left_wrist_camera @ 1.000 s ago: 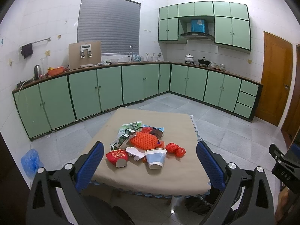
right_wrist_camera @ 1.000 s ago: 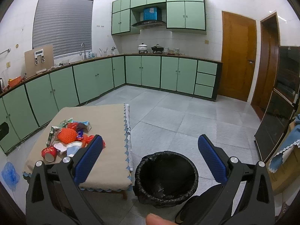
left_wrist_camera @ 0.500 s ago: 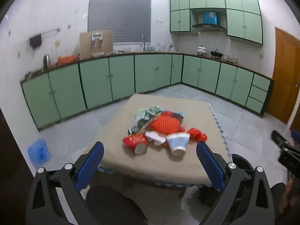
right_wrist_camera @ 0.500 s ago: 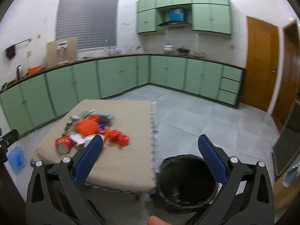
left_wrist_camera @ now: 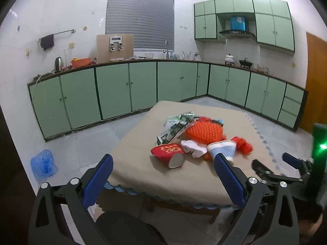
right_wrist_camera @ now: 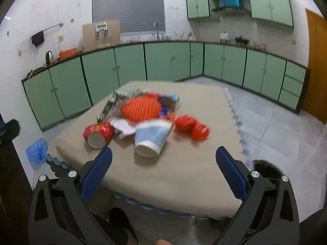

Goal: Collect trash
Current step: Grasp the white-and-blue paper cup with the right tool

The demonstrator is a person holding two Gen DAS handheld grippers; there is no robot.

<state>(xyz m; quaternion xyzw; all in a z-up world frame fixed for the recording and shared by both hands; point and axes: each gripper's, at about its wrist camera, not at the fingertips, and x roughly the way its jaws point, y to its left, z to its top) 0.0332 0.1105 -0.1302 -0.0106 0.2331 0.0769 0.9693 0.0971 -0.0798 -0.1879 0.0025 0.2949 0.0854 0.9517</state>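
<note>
A heap of trash lies on a low table (left_wrist_camera: 173,179) (right_wrist_camera: 184,167) with a beige cloth. It holds a tipped red paper cup (left_wrist_camera: 169,153) (right_wrist_camera: 99,133), a tipped blue-and-white cup (left_wrist_camera: 222,150) (right_wrist_camera: 153,137), crumpled white paper (left_wrist_camera: 193,146) (right_wrist_camera: 122,127), an orange foam net (left_wrist_camera: 203,130) (right_wrist_camera: 141,109), green wrappers (left_wrist_camera: 174,128) (right_wrist_camera: 111,105) and red crumpled pieces (left_wrist_camera: 243,145) (right_wrist_camera: 192,126). My left gripper (left_wrist_camera: 163,175) is open, short of the table's near edge. My right gripper (right_wrist_camera: 163,169) is open above the table's front part, facing the blue cup. It also shows at the left wrist view's right edge (left_wrist_camera: 273,169).
A black bin's rim (right_wrist_camera: 265,168) shows beside the table's right corner. A blue plastic bag (left_wrist_camera: 43,164) (right_wrist_camera: 36,150) lies on the tiled floor at the left. Green cabinets (left_wrist_camera: 114,89) line the far walls, and a brown door (left_wrist_camera: 316,81) stands at the right.
Both grippers have swung left and come nearer the table, so the trash looks larger. The bin has slid from the right wrist view's middle to its right edge.
</note>
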